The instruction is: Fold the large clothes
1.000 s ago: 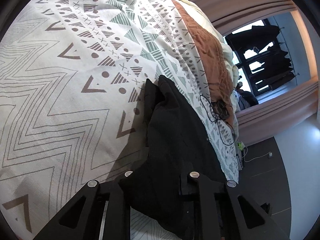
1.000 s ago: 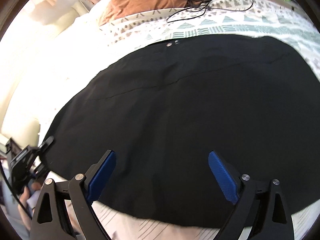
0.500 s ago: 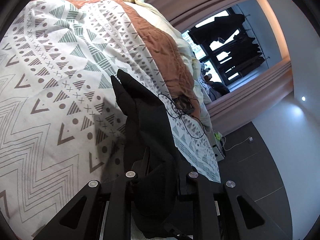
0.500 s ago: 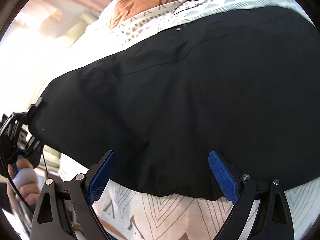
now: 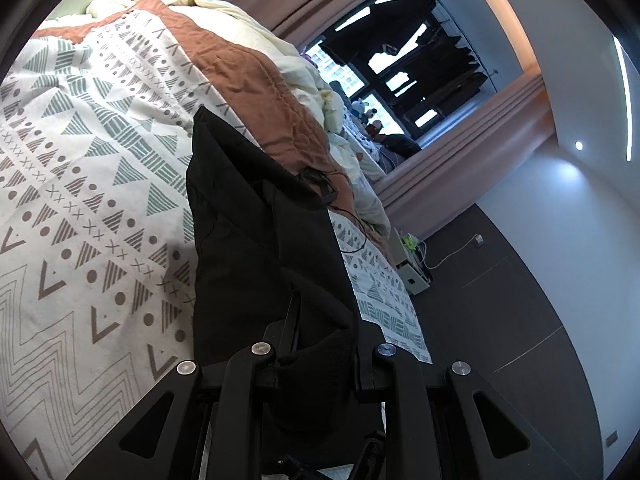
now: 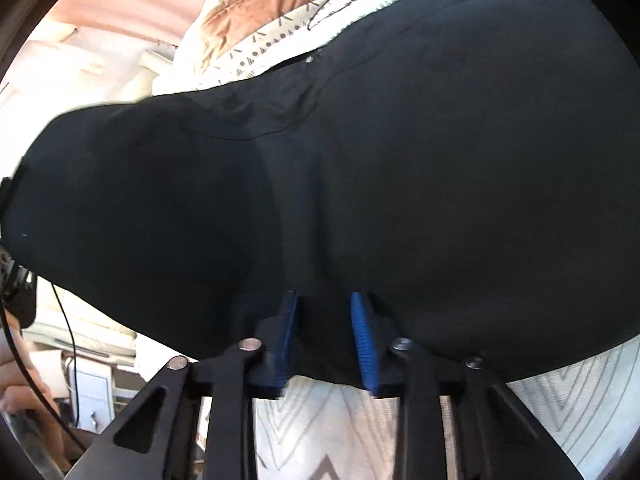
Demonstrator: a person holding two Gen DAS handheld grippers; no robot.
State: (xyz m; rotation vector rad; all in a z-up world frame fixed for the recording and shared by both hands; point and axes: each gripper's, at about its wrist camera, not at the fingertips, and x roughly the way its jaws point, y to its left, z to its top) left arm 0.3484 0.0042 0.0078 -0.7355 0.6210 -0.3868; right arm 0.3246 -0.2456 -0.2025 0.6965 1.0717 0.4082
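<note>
At the bottom of each frame, the left gripper point(image 5: 316, 344) pinches the large black fabric garment point(image 5: 256, 240); the right gripper point(image 6: 325, 320) is closing on its hem above the patterned white bedspread point(image 5: 88, 184).

The bed point(image 5: 80, 200) fills the left half of the left wrist view. A white cover point(image 5: 72, 264) with grey-green triangles and brown zigzags lies on it. At the upper middle a rust-brown quilt point(image 5: 248, 80) lies on the cover, with a cream duvet point(image 5: 256, 28) beside it. A black garment point(image 5: 256, 240) lies partly on the cover at the centre. A thin black cable point(image 5: 352, 236) lies near the quilt.
</note>
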